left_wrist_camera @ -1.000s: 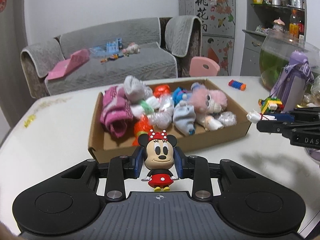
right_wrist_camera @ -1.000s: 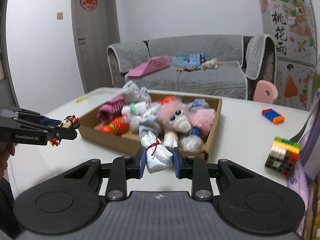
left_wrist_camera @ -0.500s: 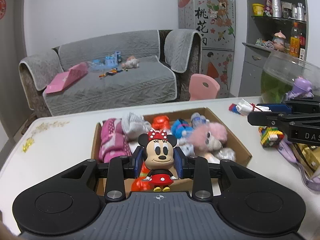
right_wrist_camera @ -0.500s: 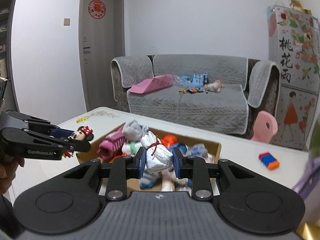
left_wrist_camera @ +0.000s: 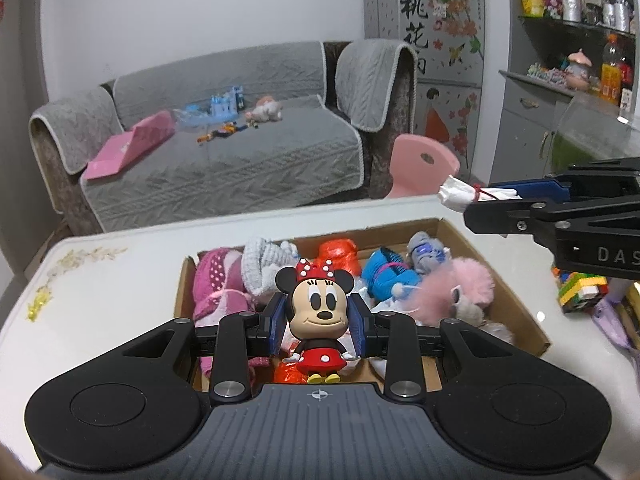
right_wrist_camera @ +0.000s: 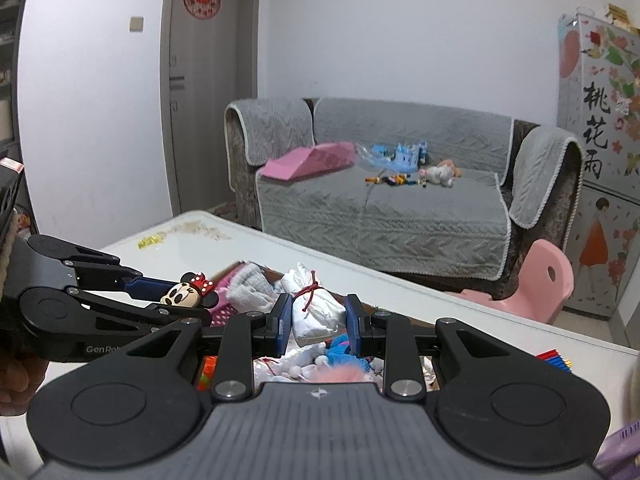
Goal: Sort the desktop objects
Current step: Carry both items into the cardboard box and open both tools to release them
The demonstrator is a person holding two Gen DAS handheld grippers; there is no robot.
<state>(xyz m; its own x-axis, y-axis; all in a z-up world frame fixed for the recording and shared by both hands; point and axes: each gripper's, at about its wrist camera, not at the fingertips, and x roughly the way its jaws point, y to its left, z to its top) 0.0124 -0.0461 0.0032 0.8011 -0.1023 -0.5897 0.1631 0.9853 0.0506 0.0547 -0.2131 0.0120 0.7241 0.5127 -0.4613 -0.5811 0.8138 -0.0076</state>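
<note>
My left gripper point(left_wrist_camera: 318, 318) is shut on a Minnie Mouse figure point(left_wrist_camera: 318, 320) and holds it above the near part of the cardboard box point(left_wrist_camera: 516, 304). The box holds rolled socks, a pink plush toy point(left_wrist_camera: 456, 288) and small bundles. My right gripper point(right_wrist_camera: 314, 318) is shut on a white cloth bundle tied with red string point(right_wrist_camera: 314, 306), also held above the box. The right gripper shows in the left wrist view point(left_wrist_camera: 472, 196) at the right. The left gripper with the figure shows in the right wrist view point(right_wrist_camera: 188, 298) at the left.
The box stands on a white table point(left_wrist_camera: 120, 280). A colourful block cube point(left_wrist_camera: 582, 290) lies right of the box, and blue-and-red bricks point(right_wrist_camera: 554, 358) lie farther right. A grey sofa point(left_wrist_camera: 224, 160) and pink stool point(left_wrist_camera: 420, 164) stand behind the table.
Both grippers have risen and moved forward over the box, each still holding its object. The box now lies lower in both views.
</note>
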